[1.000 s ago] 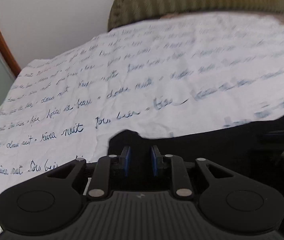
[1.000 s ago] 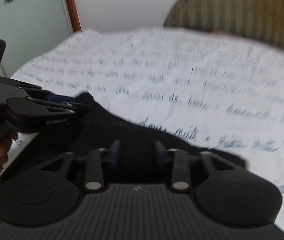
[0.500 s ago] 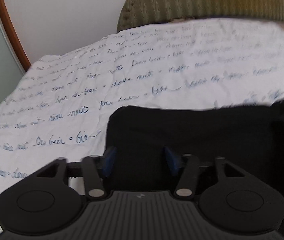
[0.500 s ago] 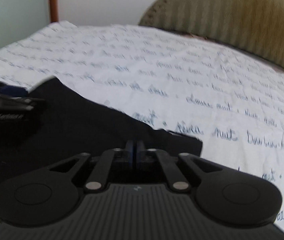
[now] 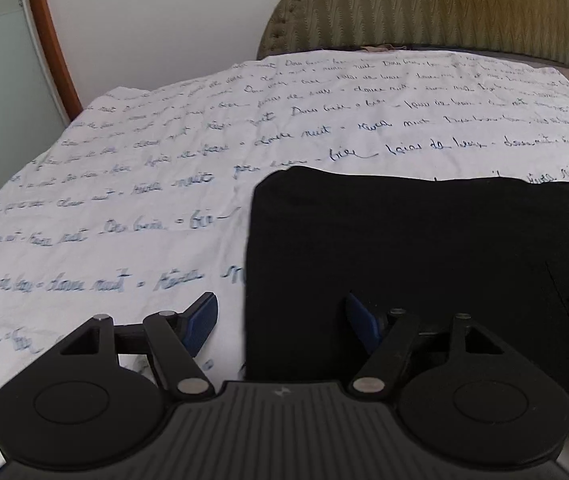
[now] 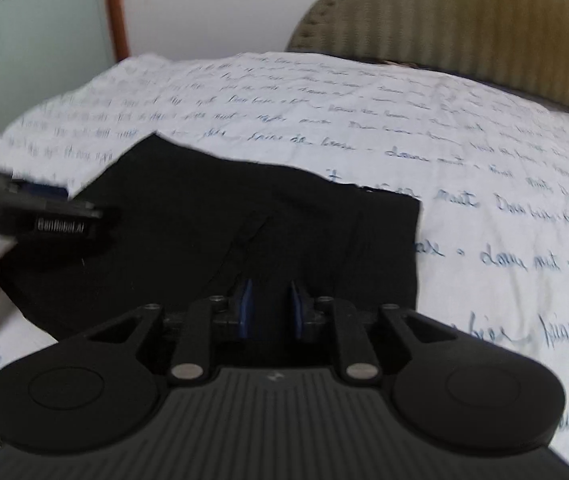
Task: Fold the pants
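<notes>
The black pants [image 5: 424,256] lie folded into a flat rectangle on the white bed sheet [image 5: 132,184]. My left gripper [image 5: 282,322] is open wide and empty, just above the fold's near left edge. In the right wrist view the pants [image 6: 244,216] lie flat, and my right gripper [image 6: 270,308] is open with a small gap, empty, over their near edge. The left gripper [image 6: 60,216] shows at the left of that view, over the pants' left corner.
The sheet [image 6: 484,184] carries lines of blue handwriting. An olive upholstered headboard [image 5: 436,8] stands at the back. A white wall and a wooden-framed panel [image 5: 48,36] are at the left.
My left gripper opened and let go of the pants, which now lie flat. My right gripper was shut half a second ago and has opened a little. Both pulled back.
</notes>
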{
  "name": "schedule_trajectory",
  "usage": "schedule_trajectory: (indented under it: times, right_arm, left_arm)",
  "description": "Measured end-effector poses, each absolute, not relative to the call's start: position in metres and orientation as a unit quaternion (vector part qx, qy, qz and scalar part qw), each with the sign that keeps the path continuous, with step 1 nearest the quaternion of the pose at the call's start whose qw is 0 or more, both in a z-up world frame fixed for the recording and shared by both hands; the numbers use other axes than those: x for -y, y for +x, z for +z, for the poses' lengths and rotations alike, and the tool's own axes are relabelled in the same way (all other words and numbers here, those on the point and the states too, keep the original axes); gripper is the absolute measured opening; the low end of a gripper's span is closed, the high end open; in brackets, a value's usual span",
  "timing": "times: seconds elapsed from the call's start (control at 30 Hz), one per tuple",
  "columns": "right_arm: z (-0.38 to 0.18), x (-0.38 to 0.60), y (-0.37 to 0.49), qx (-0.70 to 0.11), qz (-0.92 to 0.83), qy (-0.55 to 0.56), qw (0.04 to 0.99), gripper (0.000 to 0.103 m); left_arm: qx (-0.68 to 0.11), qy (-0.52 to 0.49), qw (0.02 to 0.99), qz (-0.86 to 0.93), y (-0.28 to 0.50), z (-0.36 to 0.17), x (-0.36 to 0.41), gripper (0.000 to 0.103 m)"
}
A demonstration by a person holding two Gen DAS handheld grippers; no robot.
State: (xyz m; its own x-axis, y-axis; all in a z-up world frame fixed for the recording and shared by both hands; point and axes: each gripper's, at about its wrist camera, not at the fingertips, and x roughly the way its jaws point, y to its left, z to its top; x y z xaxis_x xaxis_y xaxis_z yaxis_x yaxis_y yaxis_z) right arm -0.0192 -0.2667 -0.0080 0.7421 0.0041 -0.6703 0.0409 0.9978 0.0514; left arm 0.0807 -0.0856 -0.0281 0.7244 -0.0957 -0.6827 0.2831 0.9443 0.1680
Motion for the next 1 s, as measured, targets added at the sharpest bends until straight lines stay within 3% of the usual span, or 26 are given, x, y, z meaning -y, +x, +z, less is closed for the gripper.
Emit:
schedule_trajectory:
  times: [0.23,0.47,0.73,1.0]
  right_arm:
    - [-0.026,0.261,-0.045,-0.367,-0.003,0.031,0.930,0.020]
    - [-0.003,0.234,-0.054,-0.328,0.014,0.047,0.943,0.026]
    - [-0.028,0.212,-0.048,-0.346,0.008,0.004,0.938,0.029]
    - [-0.021,0.209,-0.055,-0.346,-0.004,0.009,0.938,0.032]
  left_arm:
    - [-0.366,0.100,0.916,-0.128,0.045,-0.039,0.068,0.070]
    - [-0.370,0.072,0.918,-0.126,0.036,-0.035,0.057,0.070]
    - [-0.366,0.082,0.922,-0.093,0.037,-0.044,0.059,0.093]
    - [-0.364,0.074,0.924,-0.090,0.035,-0.045,0.056,0.093]
